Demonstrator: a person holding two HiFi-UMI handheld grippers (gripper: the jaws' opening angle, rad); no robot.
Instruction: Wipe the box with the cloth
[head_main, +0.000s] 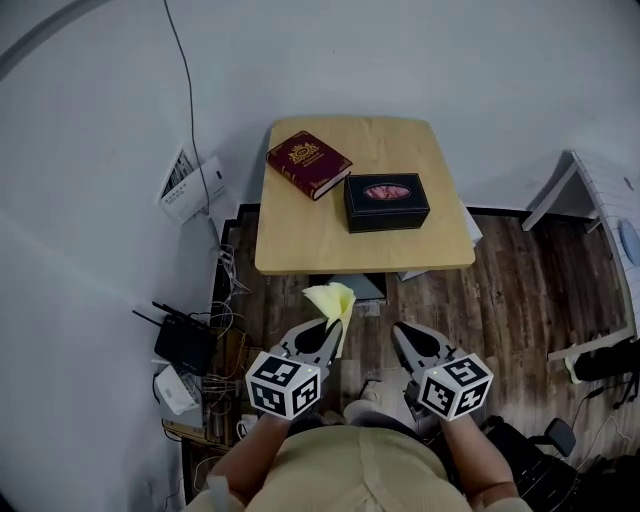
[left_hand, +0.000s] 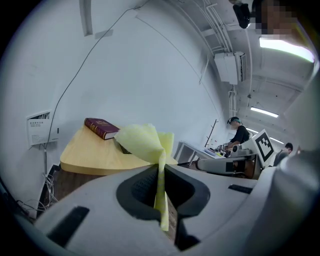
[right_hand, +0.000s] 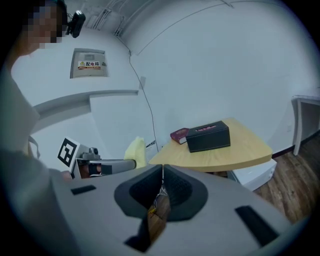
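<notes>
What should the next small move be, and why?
Probably carry the left gripper forward over the table toward the box. The cloth is already pinched in its fingers, but the gripper is short of the table edge and the box is untouched.

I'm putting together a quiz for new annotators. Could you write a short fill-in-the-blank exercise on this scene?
1. The left gripper is shut on a ____ cloth.
2. The right gripper is shut and holds ____.
3. On the table, in the head view, the box lies to the ____ of the book.
4. The box's colour is ____.

Missing words: yellow; nothing; right; black.
</notes>
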